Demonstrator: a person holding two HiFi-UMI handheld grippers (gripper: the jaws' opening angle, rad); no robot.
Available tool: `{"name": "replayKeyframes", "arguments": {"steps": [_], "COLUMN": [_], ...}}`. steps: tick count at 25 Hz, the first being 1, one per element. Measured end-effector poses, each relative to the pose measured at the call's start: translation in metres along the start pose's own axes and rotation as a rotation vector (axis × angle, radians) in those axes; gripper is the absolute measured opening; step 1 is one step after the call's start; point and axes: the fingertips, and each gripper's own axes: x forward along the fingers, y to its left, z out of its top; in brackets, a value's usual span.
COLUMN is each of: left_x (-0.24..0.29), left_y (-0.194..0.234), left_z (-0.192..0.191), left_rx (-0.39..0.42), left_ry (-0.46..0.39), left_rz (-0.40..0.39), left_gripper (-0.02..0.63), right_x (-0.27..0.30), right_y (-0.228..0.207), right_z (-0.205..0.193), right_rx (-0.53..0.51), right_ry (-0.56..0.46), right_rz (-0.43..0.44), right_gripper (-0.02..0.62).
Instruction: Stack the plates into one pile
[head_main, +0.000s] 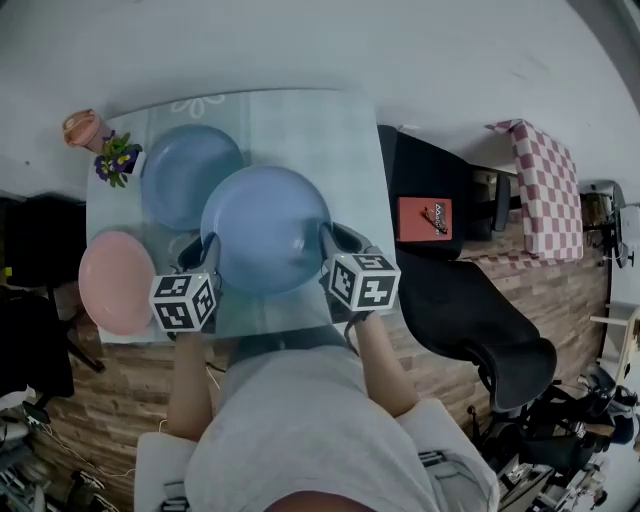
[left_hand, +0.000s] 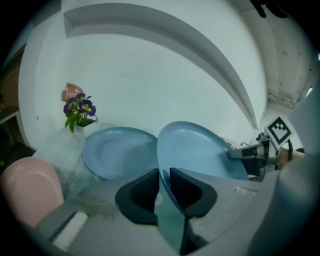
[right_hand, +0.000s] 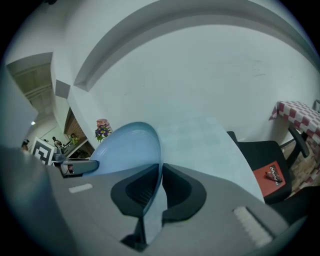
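Observation:
A light blue plate is held off the table between both grippers. My left gripper is shut on its left rim and my right gripper on its right rim. In the left gripper view the plate stands edge-on between the black pads of that gripper. The right gripper view shows the same plate pinched by the right gripper. A second blue plate lies on the table at the back left, partly hidden under the held one. A pink plate lies at the table's front left.
A small pot of purple flowers and a pink cup stand at the table's back left corner. A black chair is right of the table, with a red book on a dark seat and a checkered cloth beyond.

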Motion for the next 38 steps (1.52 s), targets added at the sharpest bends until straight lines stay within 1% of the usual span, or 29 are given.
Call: {"name": "replayKeyframes", "arguments": {"steps": [8,14,18,23,26,28,32,38], "left_x": [-0.039,-0.065,-0.077,-0.080,-0.072,-0.063,-0.045,-0.016], "left_y": [0.036,0.058,0.073,0.093,0.107,0.116,0.130,0.151], "left_z": [0.008,0.023,0.037,0.062,0.070,0.071,0.063,0.046], "left_rx": [-0.078,-0.132,-0.148,-0.187,-0.203,-0.217,-0.251,-0.306], "left_ry": [-0.078,-0.157,-0.202,-0.257,-0.255,-0.238,-0.184,-0.107], "left_rz": [0.118,0.200,0.242,0.270,0.283,0.293,0.303,0.321], "left_gripper": [0.075,0.075,0.081,0.076,0.076,0.076,0.075,0.074], "right_x": [0.026,0.043,0.057,0.077,0.096,0.111,0.136,0.178], "right_y": [0.050,0.089,0.113,0.132,0.140,0.142,0.140,0.133], "right_z": [0.026,0.061,0.084,0.114,0.128,0.132,0.129,0.118], "right_rx": [-0.110,-0.214,-0.240,-0.267,-0.275,-0.279,-0.276,-0.310], "right_ry": [0.014,-0.002,-0.018,-0.034,-0.034,-0.020,0.028,0.100], "right_rz": [0.134,0.243,0.306,0.354,0.374,0.376,0.376,0.353], "right_gripper": [0.026,0.026,0.021,0.021,0.020,0.018,0.018,0.021]}}
